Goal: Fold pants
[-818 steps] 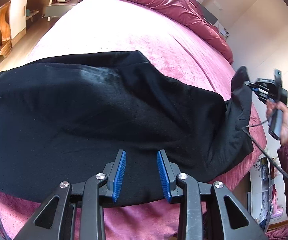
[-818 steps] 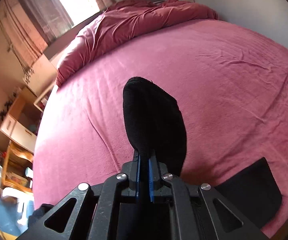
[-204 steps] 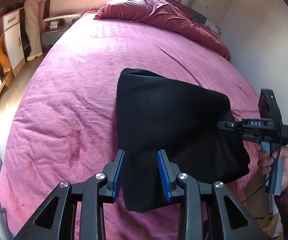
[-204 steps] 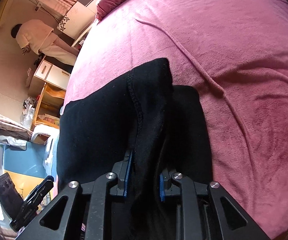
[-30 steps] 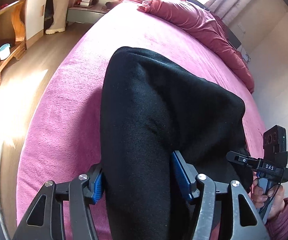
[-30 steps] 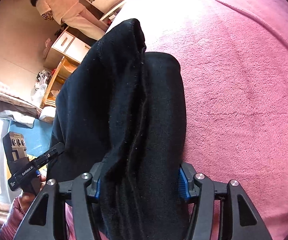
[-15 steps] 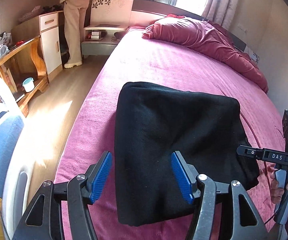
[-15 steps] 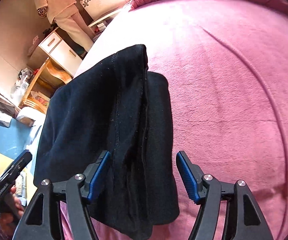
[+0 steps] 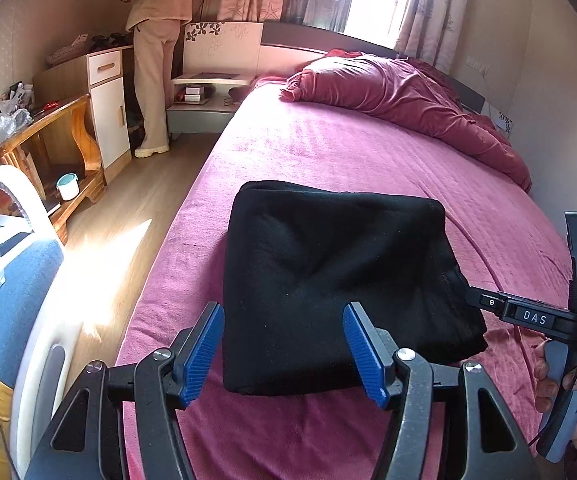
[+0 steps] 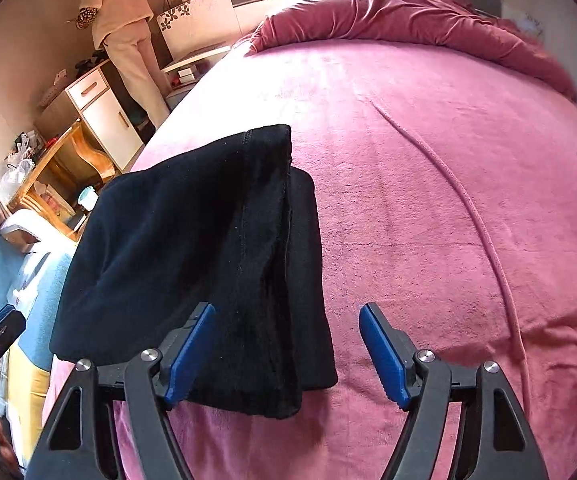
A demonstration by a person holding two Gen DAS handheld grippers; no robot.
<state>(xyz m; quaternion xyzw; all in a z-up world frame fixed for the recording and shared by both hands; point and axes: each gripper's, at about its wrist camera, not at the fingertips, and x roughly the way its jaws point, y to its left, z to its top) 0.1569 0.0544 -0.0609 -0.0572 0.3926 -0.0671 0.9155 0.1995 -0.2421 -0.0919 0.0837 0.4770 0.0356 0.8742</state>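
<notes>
Fingers of my left gripper stand spread wide at the near edge of the bed, released, with nothing between them. Just beyond their blue pads lie the black pants, folded into a thick, roughly square bundle flat on the pink bedspread, near the bed's left edge. My right gripper is likewise spread apart and holds nothing; its left finger sits over the near right corner of the pants, though I cannot tell whether it touches the cloth, and its right finger is over bare bedspread. From that side the stacked layers of the fold show along the bundle's right edge. A long raised crease runs across the bedspread to the right of the pants. Farther off, a crumpled maroon duvet is heaped along the head of the bed. Beyond the far left corner, a person in cream clothes stands at a cabinet, back turned.
</notes>
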